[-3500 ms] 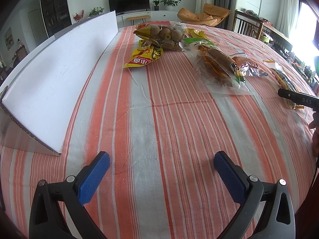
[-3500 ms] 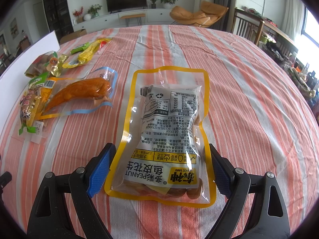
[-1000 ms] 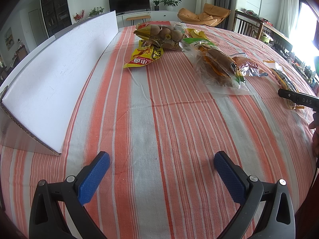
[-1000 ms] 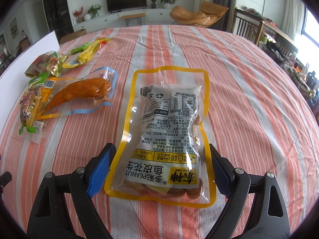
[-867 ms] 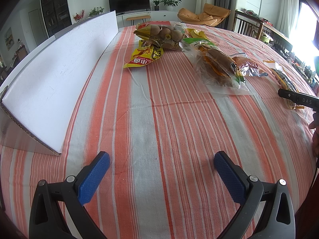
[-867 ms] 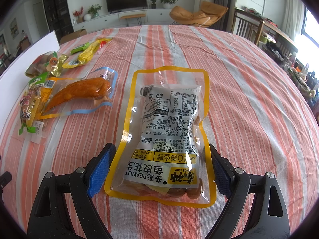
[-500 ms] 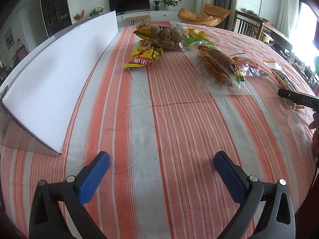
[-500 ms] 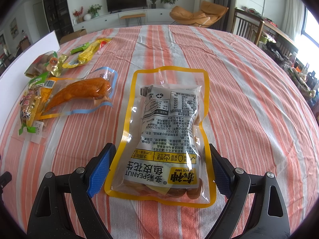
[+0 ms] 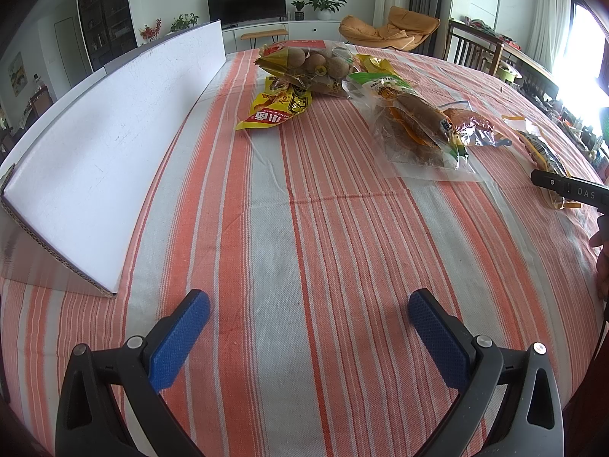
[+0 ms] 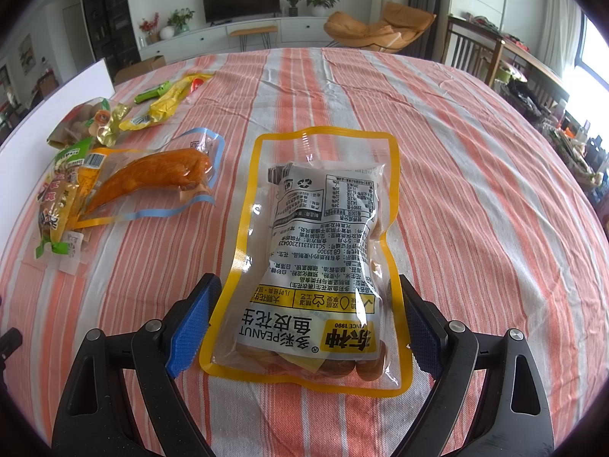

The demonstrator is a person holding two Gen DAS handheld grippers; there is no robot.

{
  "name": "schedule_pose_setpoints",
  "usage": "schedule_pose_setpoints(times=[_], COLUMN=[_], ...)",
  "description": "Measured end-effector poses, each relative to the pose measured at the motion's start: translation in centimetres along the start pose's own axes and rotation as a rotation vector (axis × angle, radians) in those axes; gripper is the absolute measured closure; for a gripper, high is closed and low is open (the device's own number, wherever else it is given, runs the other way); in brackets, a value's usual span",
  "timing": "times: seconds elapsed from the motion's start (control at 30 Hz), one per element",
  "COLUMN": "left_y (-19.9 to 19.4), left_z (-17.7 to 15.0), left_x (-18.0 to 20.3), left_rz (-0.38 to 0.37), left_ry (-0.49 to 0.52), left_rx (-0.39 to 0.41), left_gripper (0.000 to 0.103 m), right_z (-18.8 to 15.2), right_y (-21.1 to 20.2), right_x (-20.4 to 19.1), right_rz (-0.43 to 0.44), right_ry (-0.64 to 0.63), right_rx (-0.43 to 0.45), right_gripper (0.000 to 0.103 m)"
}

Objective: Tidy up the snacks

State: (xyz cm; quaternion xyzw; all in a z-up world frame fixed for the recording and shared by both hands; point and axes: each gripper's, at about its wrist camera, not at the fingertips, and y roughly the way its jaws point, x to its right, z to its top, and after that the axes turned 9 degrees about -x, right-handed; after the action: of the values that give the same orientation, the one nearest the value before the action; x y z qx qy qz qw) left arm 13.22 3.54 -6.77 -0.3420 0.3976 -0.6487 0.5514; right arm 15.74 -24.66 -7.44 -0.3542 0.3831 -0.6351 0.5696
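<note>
Nothing had moved since the earlier frames. Striped orange-and-white table (image 9: 304, 228) carried a white cardboard panel (image 9: 106, 160), apparently as a backstop. Yellow-bordered clear peanut pouch (image 10: 316, 266) lay flat between the right gripper's (image 10: 304, 316) wide-open pads, seemingly awaiting pickup. Left gripper (image 9: 308, 327) hovered open, empty.

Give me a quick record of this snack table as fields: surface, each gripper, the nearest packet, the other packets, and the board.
surface: striped tablecloth
left gripper: open, over bare cloth
right gripper: open, fingers either side of the peanut packet
peanut packet: flat, label up, yellow border
other packets: orange snack pouch, round-snack bag, yellow sachet, lying apart
white board: leaning along the left edge
</note>
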Motion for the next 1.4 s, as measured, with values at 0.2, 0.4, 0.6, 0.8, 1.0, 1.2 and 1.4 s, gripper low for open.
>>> schedule_pose_setpoints(times=[0.2,0.4,0.6,0.8,1.0,1.2,1.4], left_y=[0.0,0.0,0.0,-1.8,-2.9,2.0,2.6], left_z=[0.0,0.0,0.2,1.0,6.5,13.7,13.6], left_x=[0.0,0.0,-0.1,-1.8,3.0,8.7,6.3], left_rz=[0.0,0.0,-0.009,-0.239,-0.283,-0.05,-0.15], left_ry=[0.0,0.0,0.002,-0.14,-0.074,-0.034,-0.132], left_rx=[0.0,0.0,-0.014,-0.013,-0.007,-0.094,-0.077], left_gripper=[0.0,0.0,0.0,0.0,0.0,0.008,0.078], right_z=[0.0,0.0,0.0,0.0,0.0,0.0,0.0], right_y=[0.0,0.0,0.0,0.0,0.0,0.0,0.0], right_x=[0.0,0.0,0.0,0.0,0.0,0.0,0.0], right_rz=[0.0,0.0,0.0,0.0,0.0,0.0,0.0], right_ry=[0.0,0.0,0.0,-0.001,0.0,0.0,-0.001], right_rx=[0.0,0.0,0.0,0.0,0.0,0.0,0.0], right_gripper=[0.012,0.012,0.012,0.012,0.012,0.012,0.012])
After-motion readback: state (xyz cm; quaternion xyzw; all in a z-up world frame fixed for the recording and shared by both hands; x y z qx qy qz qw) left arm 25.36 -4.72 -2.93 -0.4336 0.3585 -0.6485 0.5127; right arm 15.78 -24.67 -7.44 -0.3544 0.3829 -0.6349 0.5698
